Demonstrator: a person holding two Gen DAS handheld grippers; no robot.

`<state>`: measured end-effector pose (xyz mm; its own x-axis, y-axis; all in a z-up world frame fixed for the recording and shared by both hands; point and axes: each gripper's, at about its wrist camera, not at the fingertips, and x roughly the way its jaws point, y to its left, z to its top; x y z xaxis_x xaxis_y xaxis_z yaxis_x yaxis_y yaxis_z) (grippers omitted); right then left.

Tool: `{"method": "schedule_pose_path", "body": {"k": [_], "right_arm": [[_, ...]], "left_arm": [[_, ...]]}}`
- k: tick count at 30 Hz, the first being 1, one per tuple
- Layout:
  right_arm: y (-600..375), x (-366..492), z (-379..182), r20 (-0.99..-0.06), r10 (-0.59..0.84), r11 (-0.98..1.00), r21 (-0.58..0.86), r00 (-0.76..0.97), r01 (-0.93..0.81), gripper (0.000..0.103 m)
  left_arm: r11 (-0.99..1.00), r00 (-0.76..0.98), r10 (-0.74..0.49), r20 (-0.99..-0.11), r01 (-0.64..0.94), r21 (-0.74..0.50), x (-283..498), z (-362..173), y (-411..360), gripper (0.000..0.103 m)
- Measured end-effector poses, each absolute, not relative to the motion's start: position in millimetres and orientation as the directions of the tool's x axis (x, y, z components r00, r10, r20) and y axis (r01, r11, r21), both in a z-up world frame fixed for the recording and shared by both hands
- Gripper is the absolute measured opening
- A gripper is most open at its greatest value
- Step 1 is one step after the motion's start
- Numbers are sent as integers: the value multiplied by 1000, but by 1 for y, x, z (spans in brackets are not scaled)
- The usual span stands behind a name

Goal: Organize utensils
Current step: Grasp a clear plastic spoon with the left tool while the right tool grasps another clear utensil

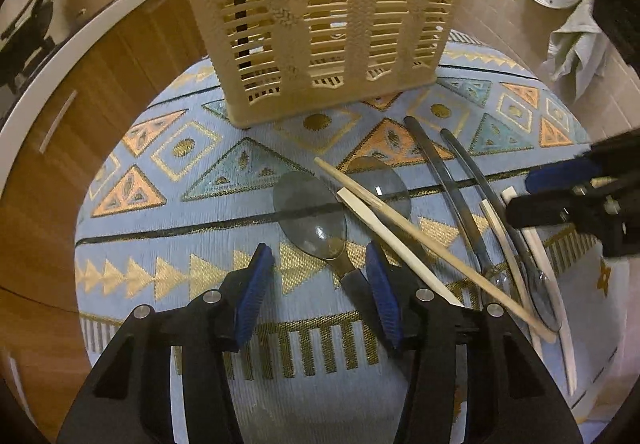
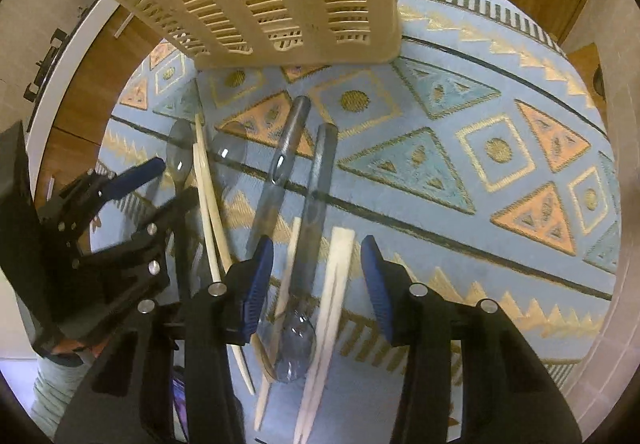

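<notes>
Left tool (image 1: 318,276) wide open low in the frame, straddling the neck of a smoky clear spoon (image 1: 310,218), the right pad seemingly just brushing the handle; nothing gripped yet. Right tool (image 2: 316,280) likewise wide, empty, poised over another spoon (image 2: 294,348) and pale chopsticks (image 2: 328,304) at lower centre. Best closed squarely on one handle alone, clear of the crossing sticks. Slatted beige basket (image 1: 320,16) upright at top centre on the patterned table (image 1: 168,284).
</notes>
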<state>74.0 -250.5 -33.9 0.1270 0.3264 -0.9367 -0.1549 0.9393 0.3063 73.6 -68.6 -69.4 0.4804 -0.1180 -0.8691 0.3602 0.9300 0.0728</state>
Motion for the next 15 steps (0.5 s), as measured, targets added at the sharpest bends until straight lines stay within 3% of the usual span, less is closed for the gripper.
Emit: {"method": "schedule_pose_path", "body": {"k": [3, 5, 8, 15], "right_arm": [[-242, 83, -34, -938, 319, 942, 299, 132, -151, 41], [-236, 89, -34, -945, 298, 949, 276, 138, -154, 37], [-230, 98, -39, -956, 264, 958, 244, 127, -153, 35], [-211, 110, -45, -976, 179, 972, 157, 121, -173, 31]], "left_arm": [[925, 481, -125, -868, 373, 74, 72, -69, -67, 40], [920, 483, -112, -868, 380, 93, 70, -69, -67, 23], [911, 459, -138, -878, 406, 69, 78, -62, -55, 11], [899, 349, -210, -913, 436, -40, 95, -55, -33, 13]]}}
